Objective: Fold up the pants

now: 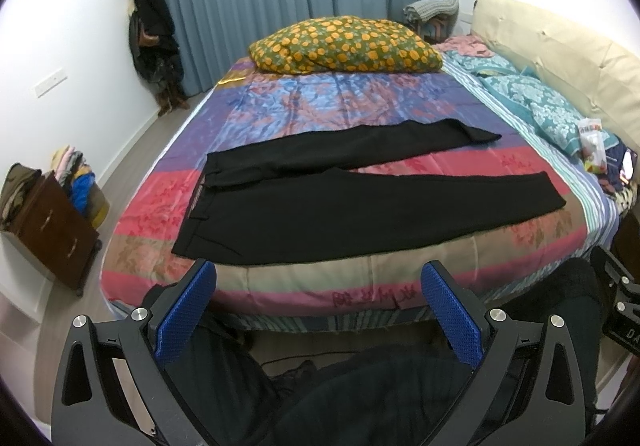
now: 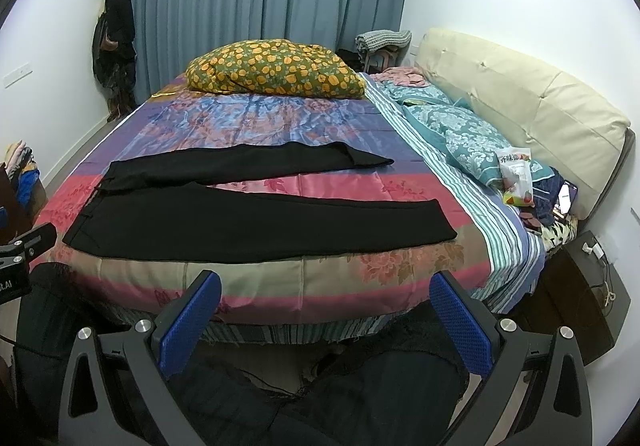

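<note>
We hold both grippers back from the foot side of the bed [image 1: 280, 286], and neither touches cloth: the left gripper [image 1: 318, 286] has its blue fingers [image 1: 188, 310] spread wide with nothing between them, and the right gripper [image 2: 326, 294] is the same, wide and empty. The black pants [image 1: 320, 205] lie flat on the patterned quilt ahead of us, long axis running left to right across our view, waistband to the left and the two leg ends to the right. The legs are splayed in a narrow V, the nearer leg [image 2: 300, 221] lying close to the quilt's near edge and the farther leg [image 2: 260, 161] angling away toward the pillows. By our judgement the left gripper sits nearer the waistband [image 1: 196, 213] and the right gripper nearer the near cuff [image 2: 556, 221], so the first fold probably asks us to reach forward and down, one at each end, to bring one leg over the other. Little stands in the way: the floral pillow [image 1: 344, 45] rests well beyond the pants, and the snack bag [image 2: 516, 173] and teal pillow [image 2: 460, 133] lie off to the right near the headboard [image 2: 540, 105], apart from the cloth. The smooth quilt may let the fabric slide as we pull.
</note>
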`<action>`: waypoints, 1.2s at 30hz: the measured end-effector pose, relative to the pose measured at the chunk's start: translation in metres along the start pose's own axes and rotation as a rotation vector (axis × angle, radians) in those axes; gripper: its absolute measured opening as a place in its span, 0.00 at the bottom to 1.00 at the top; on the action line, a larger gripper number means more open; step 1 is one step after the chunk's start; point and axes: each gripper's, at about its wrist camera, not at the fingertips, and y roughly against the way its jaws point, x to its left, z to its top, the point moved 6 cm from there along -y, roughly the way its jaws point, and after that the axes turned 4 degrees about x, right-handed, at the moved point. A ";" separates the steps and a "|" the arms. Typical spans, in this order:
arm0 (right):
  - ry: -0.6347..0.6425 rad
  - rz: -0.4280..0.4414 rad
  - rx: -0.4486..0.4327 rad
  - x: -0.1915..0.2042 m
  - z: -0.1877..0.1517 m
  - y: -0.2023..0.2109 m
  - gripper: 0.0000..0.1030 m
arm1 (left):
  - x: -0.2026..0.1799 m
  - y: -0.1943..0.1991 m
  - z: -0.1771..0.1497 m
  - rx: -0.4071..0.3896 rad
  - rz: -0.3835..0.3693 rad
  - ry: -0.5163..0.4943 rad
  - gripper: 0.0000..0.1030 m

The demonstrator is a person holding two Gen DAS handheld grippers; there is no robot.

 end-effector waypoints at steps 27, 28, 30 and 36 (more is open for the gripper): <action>0.014 0.008 0.006 0.005 -0.007 -0.001 1.00 | 0.007 0.001 0.000 0.009 0.005 0.011 1.00; 0.014 0.008 0.006 0.005 -0.007 -0.001 1.00 | 0.008 0.001 0.000 0.008 0.006 0.011 0.99; 0.014 0.008 0.007 0.005 -0.007 -0.001 1.00 | 0.007 0.000 0.000 0.009 0.005 0.011 1.00; 0.012 0.010 0.012 0.006 -0.006 -0.003 1.00 | 0.006 0.001 0.000 0.010 0.005 0.010 0.99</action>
